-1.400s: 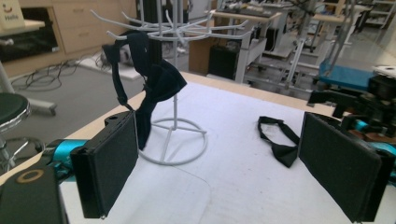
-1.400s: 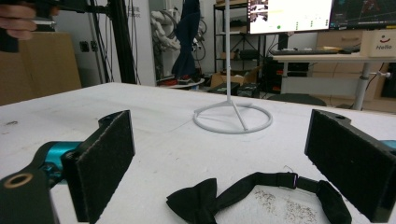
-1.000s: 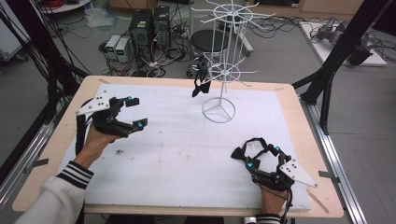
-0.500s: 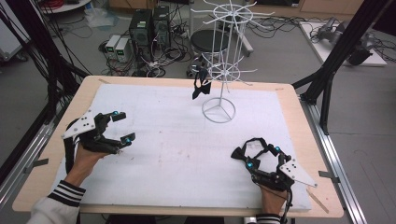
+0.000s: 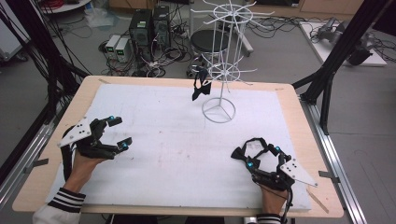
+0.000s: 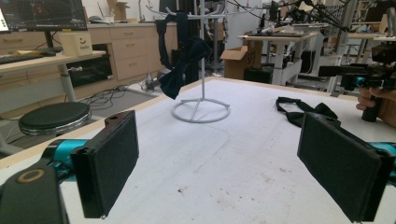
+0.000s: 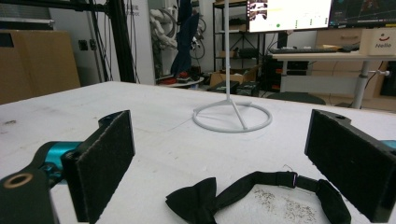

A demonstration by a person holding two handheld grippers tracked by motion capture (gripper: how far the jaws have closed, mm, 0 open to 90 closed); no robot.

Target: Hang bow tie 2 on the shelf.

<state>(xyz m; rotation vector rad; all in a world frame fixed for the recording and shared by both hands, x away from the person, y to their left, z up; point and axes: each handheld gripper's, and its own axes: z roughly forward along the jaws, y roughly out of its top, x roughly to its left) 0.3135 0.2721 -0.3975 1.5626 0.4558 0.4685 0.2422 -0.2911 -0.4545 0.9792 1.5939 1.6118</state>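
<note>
White bench (image 5: 163, 121) carries a black bow tie (image 5: 254, 148) lying flat just ahead of the right hand-held gripper (image 5: 262, 157), between its wide-apart jaws. Left hand-held gripper (image 5: 119, 134), also spread, sits well apart.

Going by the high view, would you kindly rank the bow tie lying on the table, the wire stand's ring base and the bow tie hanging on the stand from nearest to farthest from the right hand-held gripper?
1. Bow tie lying on the table: right at the right hand-held gripper, between its open jaws.
2. Ring base: farther up the table, mid-board.
3. Hanging bow tie: beyond the base, toward the far edge.
</note>
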